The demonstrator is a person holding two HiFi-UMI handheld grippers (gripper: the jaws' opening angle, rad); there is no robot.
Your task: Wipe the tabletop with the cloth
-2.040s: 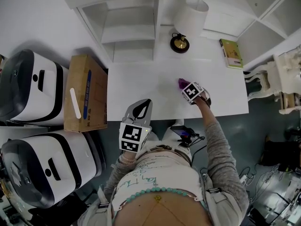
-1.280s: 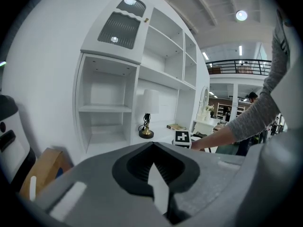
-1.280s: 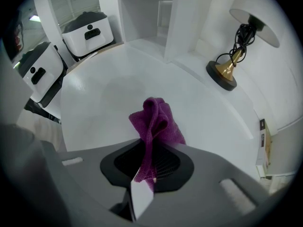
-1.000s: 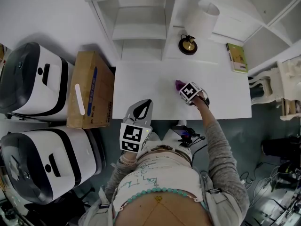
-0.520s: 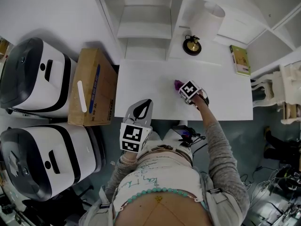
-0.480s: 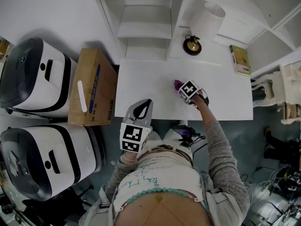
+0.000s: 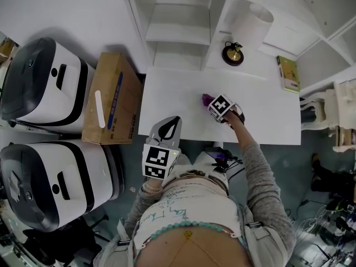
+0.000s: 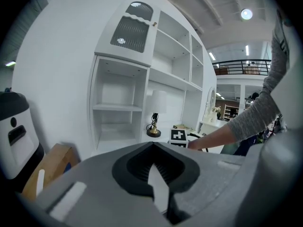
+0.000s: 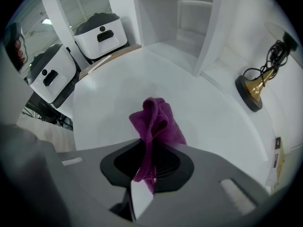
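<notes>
Cloth (image 9: 156,119) in right gripper (image 9: 144,176), on tabletop (image 9: 109,108)

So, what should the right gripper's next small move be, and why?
Probably slide the cloth left over the tabletop. The right gripper is shut on it, its loose end seems to lie on the surface, and bare tabletop lies to that side. The left gripper hangs shut and empty by the body.
</notes>
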